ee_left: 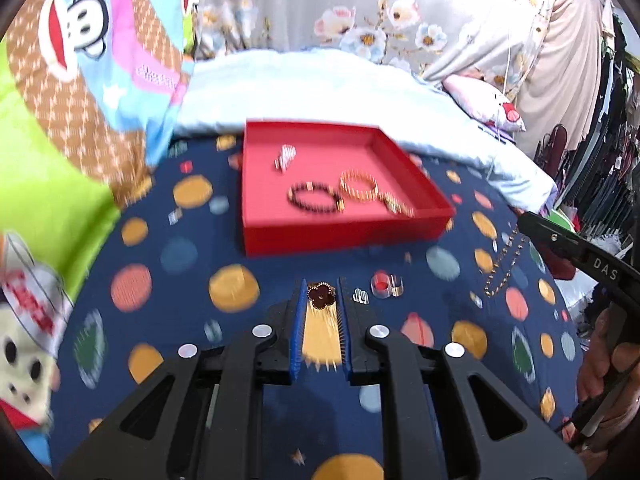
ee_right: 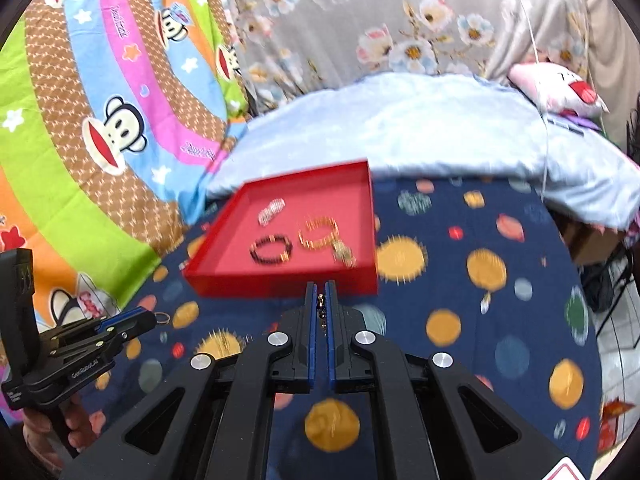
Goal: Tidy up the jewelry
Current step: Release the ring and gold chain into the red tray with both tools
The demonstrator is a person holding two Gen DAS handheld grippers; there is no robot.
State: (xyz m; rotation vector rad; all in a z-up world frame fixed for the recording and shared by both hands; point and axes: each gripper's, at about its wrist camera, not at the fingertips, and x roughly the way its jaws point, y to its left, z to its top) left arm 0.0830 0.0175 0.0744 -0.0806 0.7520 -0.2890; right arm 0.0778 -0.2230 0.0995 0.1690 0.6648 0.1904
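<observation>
Home bedroom showing. Bed lying covered in navy sheet (ee_left: 168, 280) dotted with coloured circles. Cartoon monkey quilt (ee_right: 100, 120) bunching at left, pale blue blanket (ee_right: 420, 132) folding behind. Floral grey curtain (ee_right: 360, 12) hanging at back. Pink plush pillow (ee_right: 560, 92) sitting at right. Clothes (ee_left: 600, 160) hanging on rack at far right.

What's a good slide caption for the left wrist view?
Left gripper shut on a dark clover ring, short of the red tray holding bracelets.
</observation>
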